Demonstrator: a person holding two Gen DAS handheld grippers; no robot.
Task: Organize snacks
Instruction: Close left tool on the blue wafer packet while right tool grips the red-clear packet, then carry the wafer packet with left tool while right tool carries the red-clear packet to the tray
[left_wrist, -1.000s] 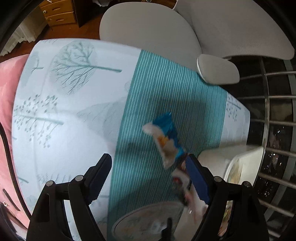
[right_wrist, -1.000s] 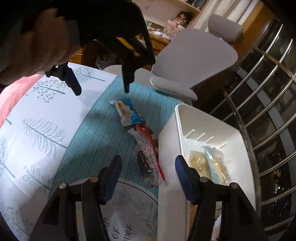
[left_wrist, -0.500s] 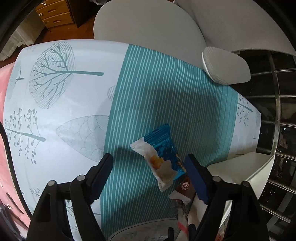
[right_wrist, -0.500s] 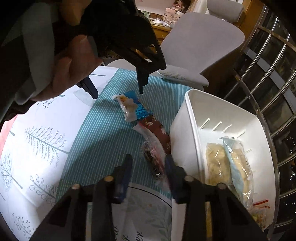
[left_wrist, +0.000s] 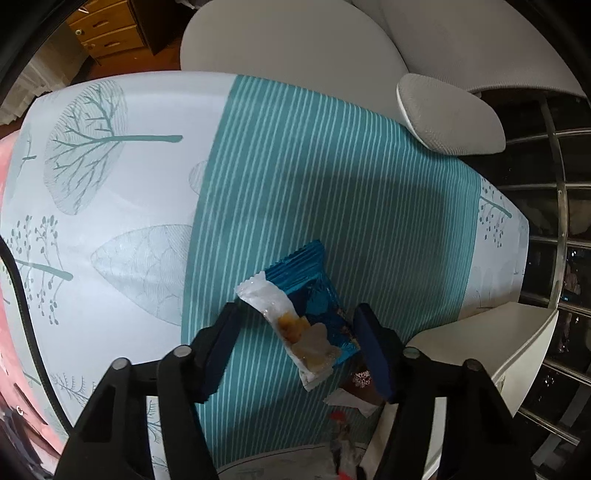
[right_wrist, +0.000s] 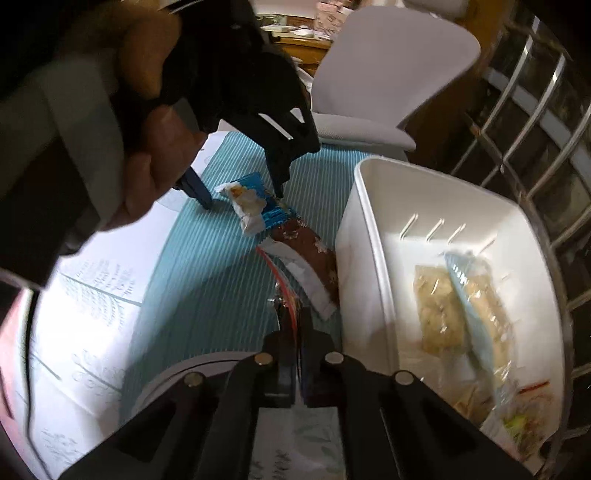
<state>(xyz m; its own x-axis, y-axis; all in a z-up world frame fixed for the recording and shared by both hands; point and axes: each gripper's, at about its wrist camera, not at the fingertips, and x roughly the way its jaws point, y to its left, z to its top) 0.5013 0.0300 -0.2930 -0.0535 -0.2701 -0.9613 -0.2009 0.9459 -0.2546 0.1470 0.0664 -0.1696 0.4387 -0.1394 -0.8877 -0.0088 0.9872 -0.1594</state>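
Observation:
A blue snack packet with a white torn end lies on the teal striped cloth. My left gripper straddles it with the jaws closing; both pads stand just clear of the packet. In the right wrist view the left gripper hangs over the same blue packet, held by a person's hand. My right gripper is shut on a red-edged clear wrapper. A brown snowflake packet lies beside that, against the white bin.
The white bin holds several pale snack packets. A grey chair stands behind the table, a metal railing to the right. A round printed mat lies at the near edge, a pink cloth at the left.
The left gripper has come down over the blue packet and its jaws have narrowed. The right gripper's jaws have gone from wide apart to shut on the red-edged wrapper.

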